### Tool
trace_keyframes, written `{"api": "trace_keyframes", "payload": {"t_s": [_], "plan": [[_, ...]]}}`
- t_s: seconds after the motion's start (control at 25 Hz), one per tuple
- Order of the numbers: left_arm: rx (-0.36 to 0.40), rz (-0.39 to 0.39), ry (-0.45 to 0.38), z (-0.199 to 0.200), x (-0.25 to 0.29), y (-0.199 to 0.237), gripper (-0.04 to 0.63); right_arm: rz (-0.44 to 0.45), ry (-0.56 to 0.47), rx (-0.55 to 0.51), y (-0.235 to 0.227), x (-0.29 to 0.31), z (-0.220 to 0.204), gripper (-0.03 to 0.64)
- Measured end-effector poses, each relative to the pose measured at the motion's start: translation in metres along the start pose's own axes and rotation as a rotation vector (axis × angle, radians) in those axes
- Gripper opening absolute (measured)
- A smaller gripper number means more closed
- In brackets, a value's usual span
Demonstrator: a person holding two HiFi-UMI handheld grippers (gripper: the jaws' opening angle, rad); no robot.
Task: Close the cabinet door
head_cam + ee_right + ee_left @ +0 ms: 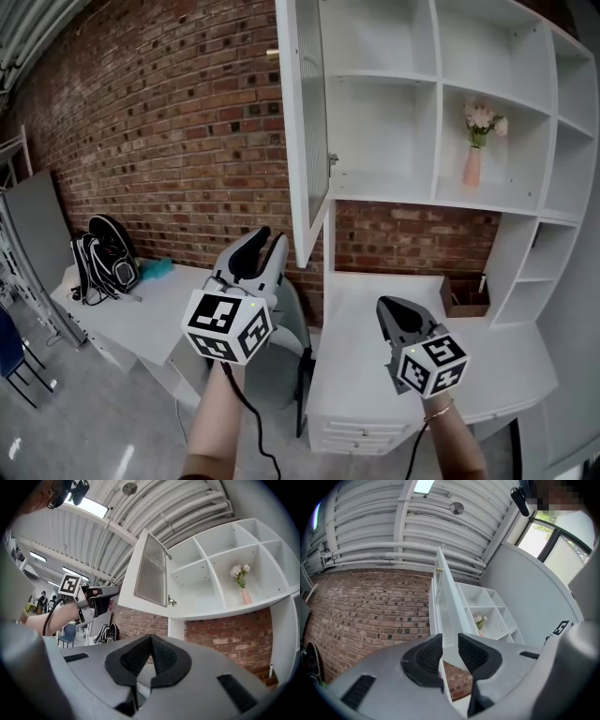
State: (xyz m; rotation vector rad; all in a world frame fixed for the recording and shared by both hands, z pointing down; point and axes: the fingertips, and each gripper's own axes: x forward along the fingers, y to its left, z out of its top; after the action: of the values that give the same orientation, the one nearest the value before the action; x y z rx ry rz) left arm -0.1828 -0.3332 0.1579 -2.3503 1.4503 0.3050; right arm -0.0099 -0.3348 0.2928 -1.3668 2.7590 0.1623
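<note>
Head view, cabinet door [305, 131] hanging open, left claw [268, 242] gaping near its lower corner, right claw [387, 307] pressing together, empty.

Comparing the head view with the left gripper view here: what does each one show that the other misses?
Only the head view: a brown box on the desk, and the grey floor. Only the left gripper view: the ceiling light and a window. Both: the open cabinet door, the pink vase of flowers and the brick wall.

White cabinet door [305, 131] w/ ribbed panel stands swung wide open, approx. edge-on in head view.
</note>
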Motion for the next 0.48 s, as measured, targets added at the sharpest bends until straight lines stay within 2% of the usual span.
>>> {"api": "trace_keyframes", "payload": {"t_s": [0.48], "plan": [[0.037, -0.013, -0.121, 0.096, 0.038, -0.005, 0.111, 0.068, -0.127, -0.156, 0.006, 0.015, 0.099, 0.000]]}}
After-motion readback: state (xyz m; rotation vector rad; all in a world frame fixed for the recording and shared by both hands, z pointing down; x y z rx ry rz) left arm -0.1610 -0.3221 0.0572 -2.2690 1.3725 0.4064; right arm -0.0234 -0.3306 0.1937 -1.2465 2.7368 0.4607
